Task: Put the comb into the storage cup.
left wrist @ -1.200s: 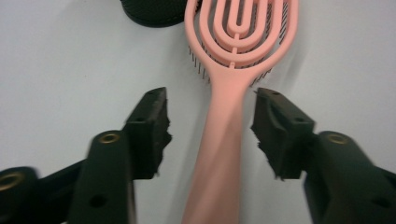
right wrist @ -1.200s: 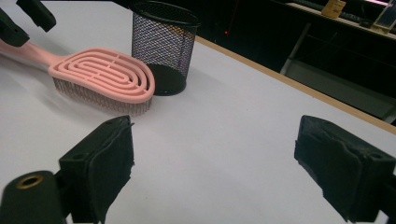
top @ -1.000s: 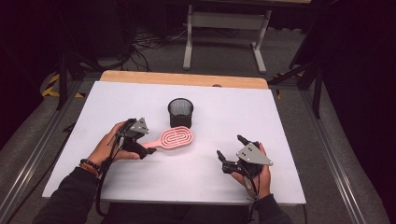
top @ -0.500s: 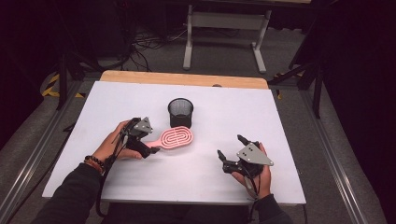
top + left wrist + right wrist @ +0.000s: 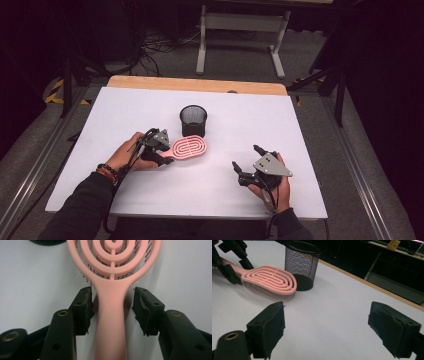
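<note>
The pink hairbrush (image 5: 187,148) is lying bristles-down on the white surface (image 5: 280,120), just in front of the black mesh cup (image 5: 193,120), its handle pointing toward the person's left hand. The left gripper (image 5: 163,153) is reaching over that handle, and its jaws have just been closing around it — in the left gripper view the hairbrush (image 5: 113,290) handle is sitting between the two pads, with a thin gap showing on either side, so the pads are not yet pressing on it. The right gripper (image 5: 246,162) is resting apart on the near right of the surface, its jaws standing open with nothing between them. In the right gripper view the cup (image 5: 302,263) is standing upright — just beyond the brush's head.
</note>
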A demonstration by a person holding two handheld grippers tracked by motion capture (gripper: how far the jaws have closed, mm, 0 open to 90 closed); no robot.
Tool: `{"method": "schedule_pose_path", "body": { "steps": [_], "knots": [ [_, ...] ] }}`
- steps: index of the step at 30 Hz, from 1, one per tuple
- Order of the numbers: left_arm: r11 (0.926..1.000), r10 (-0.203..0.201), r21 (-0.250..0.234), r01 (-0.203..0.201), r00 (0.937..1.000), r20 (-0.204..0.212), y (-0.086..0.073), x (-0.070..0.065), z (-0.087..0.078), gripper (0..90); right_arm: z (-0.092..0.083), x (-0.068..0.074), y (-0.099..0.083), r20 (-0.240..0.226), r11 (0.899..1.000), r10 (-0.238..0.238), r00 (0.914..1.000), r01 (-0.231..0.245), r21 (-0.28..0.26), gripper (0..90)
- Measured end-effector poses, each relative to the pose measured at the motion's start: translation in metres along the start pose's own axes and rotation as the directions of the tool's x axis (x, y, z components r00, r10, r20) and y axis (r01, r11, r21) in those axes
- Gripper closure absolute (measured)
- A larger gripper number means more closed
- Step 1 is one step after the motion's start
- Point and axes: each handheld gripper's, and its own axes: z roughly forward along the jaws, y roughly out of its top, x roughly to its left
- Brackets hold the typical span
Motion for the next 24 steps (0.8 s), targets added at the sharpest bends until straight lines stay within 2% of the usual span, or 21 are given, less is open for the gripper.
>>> {"method": "schedule_pose_path", "body": {
  "steps": [2, 6, 13, 20, 24],
  "knots": [
    [1.0, -0.002, 0.005, 0.002, 0.9999, 0.012, 0.001, 0.0, 0.0, 56.4, 0.0, 0.0, 0.0, -0.002, 1.0, 0.0, 1.0, 0.0, 0.001, 14.0],
    [0.9995, -0.004, 0.033, 0.004, 1.0, 0.006, 0.005, 0.0, 0.0, 65.4, 0.001, 0.0, 0.0, -0.006, 1.0, 0.001, 1.0, -0.001, 0.005, 14.0],
    [0.9972, 0.015, 0.073, -0.016, 0.9997, 0.019, 0.01, 0.001, 0.0, 67.8, 0.002, 0.001, -0.001, -0.016, 1.0, -0.002, 0.9999, 0.002, 0.01, 14.0],
    [0.9983, 0.03, 0.05, -0.03, 0.9995, -0.007, 0.007, -0.003, -0.001, 69.1, 0.002, 0.002, -0.001, -0.028, 1.0, -0.004, 0.9996, 0.005, 0.015, 13.9],
    [0.999, 0.033, 0.031, -0.031, 0.9987, -0.039, 0.004, -0.008, -0.002, 69.3, 0.003, 0.002, -0.002, -0.025, 1.0, -0.005, 0.9997, 0.005, 0.017, 13.8]
  ]
}}
